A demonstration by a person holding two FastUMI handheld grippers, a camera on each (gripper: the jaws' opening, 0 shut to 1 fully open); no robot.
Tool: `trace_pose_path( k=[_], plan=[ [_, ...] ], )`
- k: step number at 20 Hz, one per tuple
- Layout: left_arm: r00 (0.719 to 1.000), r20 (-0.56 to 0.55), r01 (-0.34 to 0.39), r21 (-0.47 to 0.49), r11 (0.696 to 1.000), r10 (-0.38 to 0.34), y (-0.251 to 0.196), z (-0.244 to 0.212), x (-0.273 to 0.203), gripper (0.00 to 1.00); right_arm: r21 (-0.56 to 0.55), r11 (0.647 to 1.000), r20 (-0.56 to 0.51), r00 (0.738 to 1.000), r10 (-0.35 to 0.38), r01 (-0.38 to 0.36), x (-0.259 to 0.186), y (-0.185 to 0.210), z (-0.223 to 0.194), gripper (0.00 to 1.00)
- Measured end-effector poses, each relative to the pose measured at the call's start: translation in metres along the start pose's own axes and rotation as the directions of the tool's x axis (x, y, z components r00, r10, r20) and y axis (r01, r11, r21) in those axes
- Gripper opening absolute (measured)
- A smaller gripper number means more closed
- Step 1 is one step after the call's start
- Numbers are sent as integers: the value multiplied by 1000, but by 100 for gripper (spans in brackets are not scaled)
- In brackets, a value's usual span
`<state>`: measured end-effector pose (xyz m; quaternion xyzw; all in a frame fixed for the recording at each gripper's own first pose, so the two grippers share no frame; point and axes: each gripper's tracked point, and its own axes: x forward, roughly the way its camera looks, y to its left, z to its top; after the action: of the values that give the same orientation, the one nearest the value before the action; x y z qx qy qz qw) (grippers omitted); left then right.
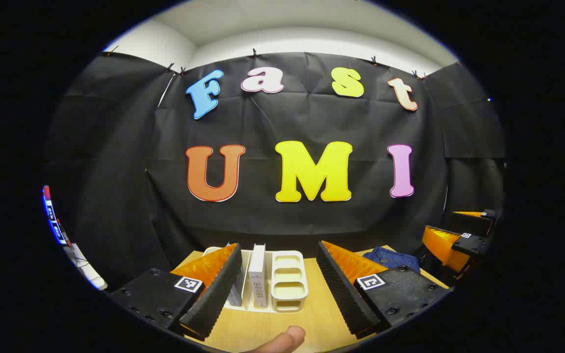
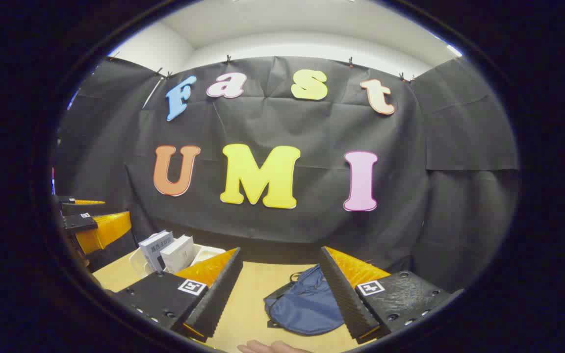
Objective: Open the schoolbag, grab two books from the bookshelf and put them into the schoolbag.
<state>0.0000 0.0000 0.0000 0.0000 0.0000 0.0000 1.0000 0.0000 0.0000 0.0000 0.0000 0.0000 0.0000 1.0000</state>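
Schoolbag lies shut, both tools ready.
Your schoolbag (image 2: 307, 304) lies at 6 o'clock ahead of the right hand-held gripper (image 2: 282, 289), released; books (image 1: 258, 274) stand in the bookshelf (image 1: 288, 282) between the left hand-held gripper (image 1: 280, 284)'s spread fingers, on the counter (image 1: 263, 328).

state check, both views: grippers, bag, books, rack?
left gripper: open, holding nothing
right gripper: open, holding nothing
schoolbag: lying flat on the table, looks shut
books: two, upright in the bookshelf
bookshelf: standing on table, right slots free
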Motion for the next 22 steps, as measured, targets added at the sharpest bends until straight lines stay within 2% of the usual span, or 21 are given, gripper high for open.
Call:
trace_pose_path(
  k=[2, 5, 7, 9, 10, 12, 15, 20, 22],
  plan=[
    [1000, -24, -3, 1, 1000, 3, 0, -7, 5, 98, -23, 1000, -2, 1000, -3, 3, 7, -3, 1, 94],
    [997, -74, -18, 78, 997, 24, -7, -20, 15, 98, -26, 999, -73, 997, 33, -35, 22, -11, -13, 95],
    [999, -47, -14, 85, 996, 18, -15, -14, 20, 99, -13, 999, -89, 995, 43, -44, 30, -19, -14, 95],
    [999, -49, -18, 95, 995, 23, -21, -14, 26, 98, -44, 999, -115, 993, 15, -20, 40, -33, -19, 96],
    [998, -60, -7, 87, 996, 13, -27, -17, 29, 99, -33, 999, -110, 994, 11, -15, 43, -37, -17, 98],
    [997, -70, -15, 77, 997, 20, -25, -22, 34, 99, -21, 1000, -131, 991, 6, -9, 50, -42, -23, 96],
    [996, -91, -22, 65, 998, 28, -19, -35, 39, 99, -105, 994, -127, 992, -7, -7, 55, -46, -32, 94],
    [991, -123, -48, 81, 996, 58, -7, -53, 41, 99, -218, 975, -208, 978, -14, -32, 64, -53, -98, 96],
    [989, -129, -64, 96, 993, 76, -3, -58, 41, 99, -271, 962, -263, 964, -31, -43, 67, -58, -138, 96]
  ],
)
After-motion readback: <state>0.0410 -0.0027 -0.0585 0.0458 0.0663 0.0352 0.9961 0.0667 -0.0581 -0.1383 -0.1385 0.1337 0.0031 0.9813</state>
